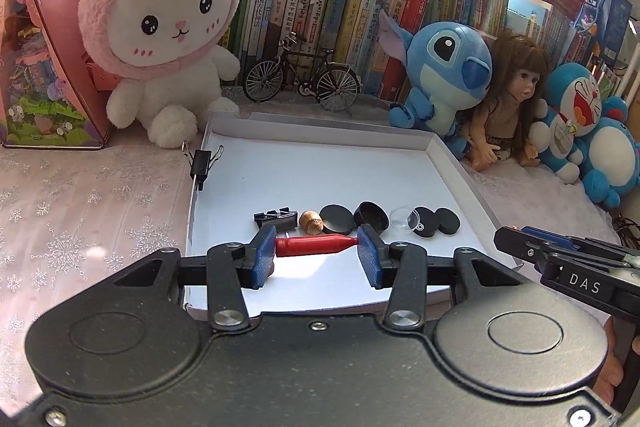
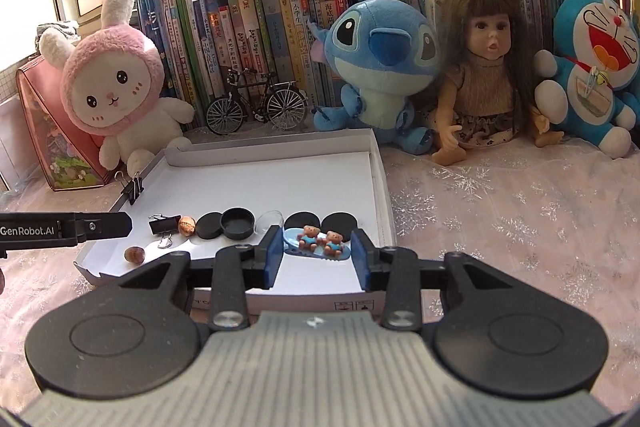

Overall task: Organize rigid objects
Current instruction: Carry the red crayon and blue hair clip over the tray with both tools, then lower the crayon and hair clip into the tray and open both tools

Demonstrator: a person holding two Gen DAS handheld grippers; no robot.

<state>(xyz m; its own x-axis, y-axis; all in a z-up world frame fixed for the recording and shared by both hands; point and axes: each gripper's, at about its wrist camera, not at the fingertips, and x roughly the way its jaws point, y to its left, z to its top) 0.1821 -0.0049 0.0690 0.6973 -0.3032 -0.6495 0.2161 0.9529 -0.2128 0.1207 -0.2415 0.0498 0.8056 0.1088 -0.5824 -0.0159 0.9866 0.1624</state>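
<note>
My left gripper (image 1: 318, 247) is shut on a red bottle-shaped piece (image 1: 316, 245), held end to end over the white tray (image 1: 320, 131). My right gripper (image 2: 318, 247) is shut on a blue hair clip with two small bears (image 2: 318, 242) over the tray's near right part (image 2: 376, 163). In the tray lie a row of things: a black binder clip (image 1: 278, 218), a walnut (image 1: 311, 222), a black disc (image 1: 337, 219), a black cap (image 1: 371, 214), a clear lid (image 1: 405, 218) and two black discs (image 1: 436, 221). A second nut (image 2: 134, 254) lies near the tray's front left corner.
Another binder clip (image 1: 200, 161) grips the tray's left rim. Behind the tray stand a pink rabbit plush (image 1: 160, 35), a model bicycle (image 1: 302, 75), a blue plush (image 1: 444, 67), a doll (image 1: 508, 95), a Doraemon plush (image 1: 580, 123) and rows of books. A pink box (image 1: 44, 59) stands at left.
</note>
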